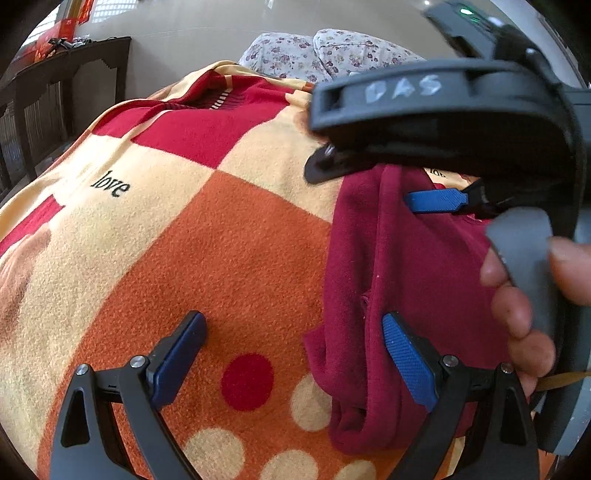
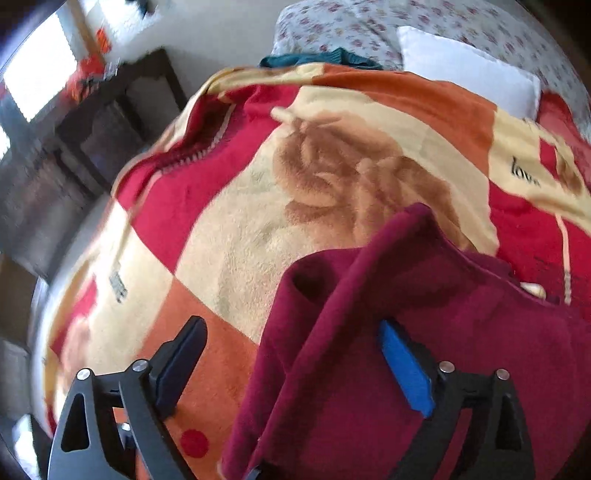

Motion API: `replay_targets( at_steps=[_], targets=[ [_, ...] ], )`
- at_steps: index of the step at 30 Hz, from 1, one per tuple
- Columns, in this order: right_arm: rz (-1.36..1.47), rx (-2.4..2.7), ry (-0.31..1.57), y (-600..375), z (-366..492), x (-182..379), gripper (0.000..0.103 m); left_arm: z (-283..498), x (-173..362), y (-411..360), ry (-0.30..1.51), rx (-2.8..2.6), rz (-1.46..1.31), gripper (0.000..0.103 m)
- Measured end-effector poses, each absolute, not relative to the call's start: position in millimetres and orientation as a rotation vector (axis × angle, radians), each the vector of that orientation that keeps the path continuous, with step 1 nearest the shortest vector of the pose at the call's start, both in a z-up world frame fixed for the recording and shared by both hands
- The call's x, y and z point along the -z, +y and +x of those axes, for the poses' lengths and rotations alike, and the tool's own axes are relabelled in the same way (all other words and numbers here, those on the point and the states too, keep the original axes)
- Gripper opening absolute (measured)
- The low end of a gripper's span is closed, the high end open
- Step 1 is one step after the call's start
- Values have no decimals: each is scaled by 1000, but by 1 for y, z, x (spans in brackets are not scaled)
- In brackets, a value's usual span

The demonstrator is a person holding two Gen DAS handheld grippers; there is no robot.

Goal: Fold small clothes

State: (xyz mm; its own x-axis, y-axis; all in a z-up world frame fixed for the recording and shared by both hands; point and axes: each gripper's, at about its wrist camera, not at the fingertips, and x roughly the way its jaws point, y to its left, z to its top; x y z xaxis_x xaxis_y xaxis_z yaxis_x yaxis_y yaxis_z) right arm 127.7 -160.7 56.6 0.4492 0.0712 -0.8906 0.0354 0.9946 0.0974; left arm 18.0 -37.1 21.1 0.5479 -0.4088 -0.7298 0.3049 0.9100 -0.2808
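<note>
a dark maroon fleece garment (image 1: 391, 280) lies bunched in soft folds on a plush blanket (image 1: 229, 236) checked in orange, cream and red, printed with dots and the word "love" – the blanket covers a bed

in the left wrist view the left gripper (image 1: 295, 354) hovers low over the blanket with its jaws wide apart; its blue-padded right finger sits over the garment's left edge, its left finger over bare orange blanket, and nothing is clamped between them

above it, the right gripper (image 1: 388, 184) reaches in from the right, held by a hand (image 1: 524, 302) wrapped round its grey handle; one blue pad rests against the maroon cloth

in the right wrist view the right gripper's jaws also stand wide apart – a raised fold of the garment (image 2: 388, 295) lies between and under them, not pinched

a floral sheet (image 2: 369, 22), a white pillow (image 2: 469, 70) and a teal cloth (image 2: 321, 59) lie beyond the blanket's far edge
</note>
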Motion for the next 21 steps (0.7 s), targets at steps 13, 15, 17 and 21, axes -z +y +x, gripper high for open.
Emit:
replay_targets(
  at_steps=[13, 15, 17, 21],
  targets=[
    [128, -96, 971, -200, 87, -82, 15, 17, -20, -49, 873, 479, -87, 97],
    [151, -111, 941, -206, 76, -91, 14, 12, -21, -56, 860, 501, -48, 97],
    [175, -125, 916, -211, 66, -97, 14, 5, -21, -66, 849, 537, 2, 97],
    [210, -142, 880, -219, 52, -107, 14, -6, -22, -81, 828, 579, 80, 91]
  ],
)
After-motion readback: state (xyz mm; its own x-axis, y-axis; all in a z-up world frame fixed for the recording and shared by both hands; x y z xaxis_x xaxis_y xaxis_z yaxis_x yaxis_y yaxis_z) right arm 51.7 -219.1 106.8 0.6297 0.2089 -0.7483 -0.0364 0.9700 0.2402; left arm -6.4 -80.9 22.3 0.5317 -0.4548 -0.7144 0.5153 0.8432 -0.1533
